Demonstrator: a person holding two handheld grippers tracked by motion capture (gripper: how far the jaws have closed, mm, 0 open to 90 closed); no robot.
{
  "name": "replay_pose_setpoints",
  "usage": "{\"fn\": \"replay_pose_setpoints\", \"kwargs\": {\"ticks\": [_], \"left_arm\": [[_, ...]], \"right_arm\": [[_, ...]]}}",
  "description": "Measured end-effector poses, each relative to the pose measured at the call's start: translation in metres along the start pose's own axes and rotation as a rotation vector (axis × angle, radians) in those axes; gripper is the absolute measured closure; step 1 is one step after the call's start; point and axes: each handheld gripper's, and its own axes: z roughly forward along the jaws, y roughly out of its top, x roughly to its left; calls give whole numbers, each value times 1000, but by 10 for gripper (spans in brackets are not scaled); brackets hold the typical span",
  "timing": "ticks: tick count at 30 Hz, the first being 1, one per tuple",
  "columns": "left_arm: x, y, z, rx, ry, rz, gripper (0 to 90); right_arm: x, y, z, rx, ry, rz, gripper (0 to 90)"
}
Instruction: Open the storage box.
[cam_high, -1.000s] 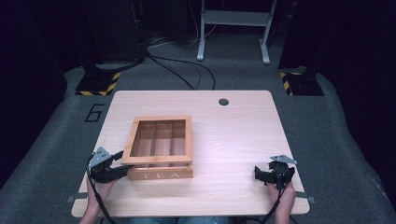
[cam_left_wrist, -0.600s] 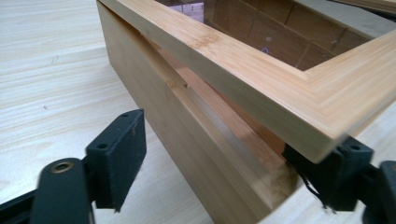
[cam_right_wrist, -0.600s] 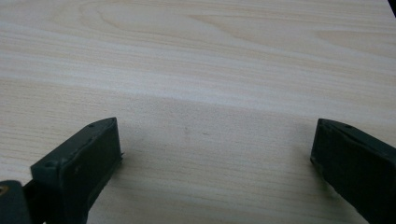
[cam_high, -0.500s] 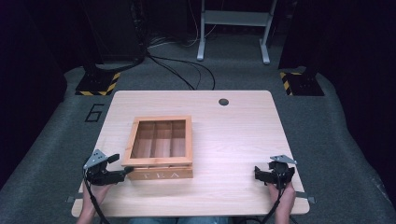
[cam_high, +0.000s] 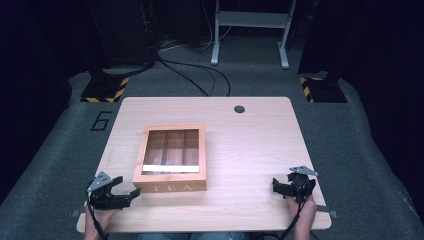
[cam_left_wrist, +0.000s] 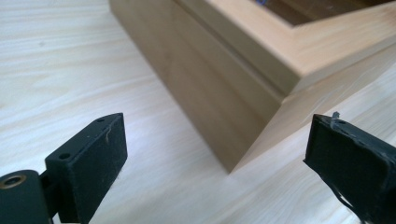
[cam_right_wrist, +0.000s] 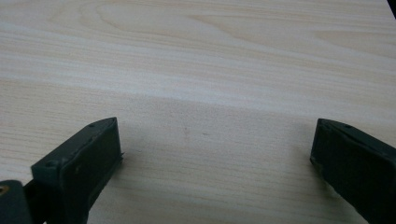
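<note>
A closed wooden tea box (cam_high: 172, 160) with a window lid and "TEA" on its front stands left of the table's middle. My left gripper (cam_high: 127, 186) lies low by the box's near-left corner, pointing right. Its jaws have just been opening and stand wide, with nothing between them. In the left gripper view the box's corner (cam_left_wrist: 224, 70) rises just beyond the left gripper (cam_left_wrist: 217, 122), apart from both pads. My right gripper (cam_high: 276, 186) rests near the table's front right, open. In the right gripper view the right gripper (cam_right_wrist: 215, 126) frames bare wood.
The light wooden table (cam_high: 250, 145) has a round cable hole (cam_high: 239, 109) at the back. Dark carpet surrounds it, marked with a "6" (cam_high: 101, 120). Behind are cables, a white frame (cam_high: 250, 30) and striped stand bases (cam_high: 105, 90).
My left gripper has drawn back from the box's near-left corner toward the table's front edge, sinking a little, and its jaws have spread wider. The right gripper and the box have stayed put.
</note>
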Motion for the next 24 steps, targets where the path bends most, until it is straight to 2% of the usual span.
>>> {"fn": "replay_pose_setpoints", "kwargs": {"ticks": [9,10,11,12,13,17,18,24], "left_arm": [[17,-15,-8,136,104,21,21],[17,-15,-8,136,104,21,20],[21,-17,-7,166,118,28,18],[21,-17,-7,166,118,28,17],[23,-19,-7,190,125,29,15],[24,-21,-5,176,143,42,12],[23,-20,-3,185,163,60,11],[24,-19,-1,195,163,66,0]], "right_arm": [[0,0,0,0,-1,1,12],[0,0,0,0,-1,1,12],[0,0,0,0,-1,2,12],[0,0,0,0,-1,2,12],[1,0,0,-1,-4,14,12],[1,0,0,-1,-4,13,13],[1,0,0,-1,-4,14,12],[1,0,0,-2,-4,12,12]]}}
